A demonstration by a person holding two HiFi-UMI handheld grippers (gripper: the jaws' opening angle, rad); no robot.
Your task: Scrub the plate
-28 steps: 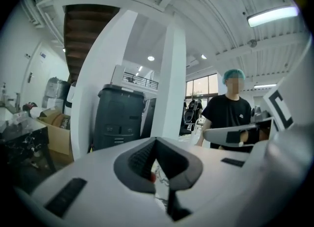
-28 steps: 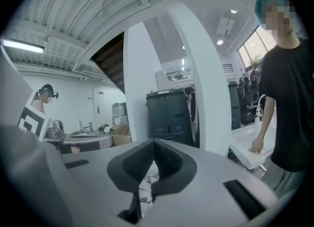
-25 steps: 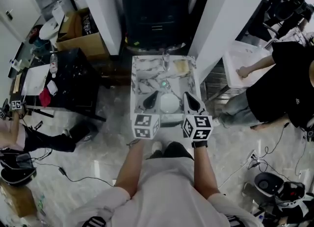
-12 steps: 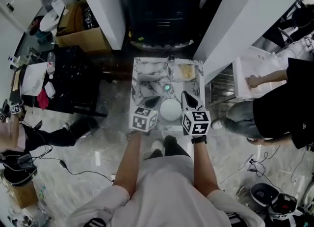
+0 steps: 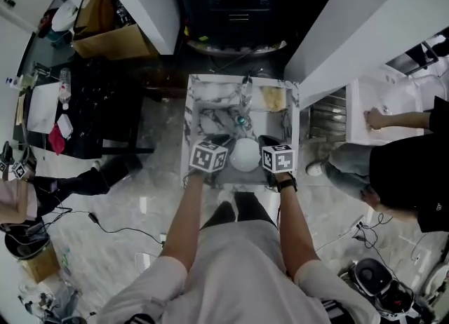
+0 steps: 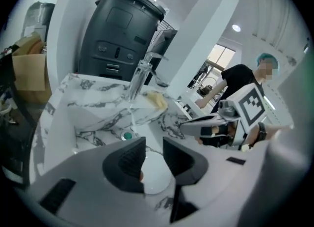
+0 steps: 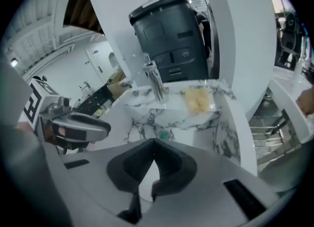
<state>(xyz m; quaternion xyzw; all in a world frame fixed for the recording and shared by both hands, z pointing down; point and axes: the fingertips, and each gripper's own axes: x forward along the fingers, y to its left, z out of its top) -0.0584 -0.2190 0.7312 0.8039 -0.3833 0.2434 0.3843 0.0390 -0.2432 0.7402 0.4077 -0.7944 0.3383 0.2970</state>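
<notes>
The white plate (image 5: pixel 245 154) lies flat in the marble sink (image 5: pixel 189 116), on the near side of the green drain (image 5: pixel 240 120) and between the two grippers, with the tap (image 5: pixel 245 91) and a yellow sponge (image 5: pixel 272 98) at the far edge. The left gripper (image 6: pixel 153 147) has just been opening; its fingers (image 6: pixel 125 159) stand apart, clamping nothing, and the plate shows through the gap. The right gripper (image 7: pixel 153 145) has its fingers (image 7: pixel 171 164) together at the tips, holding nothing.
</notes>
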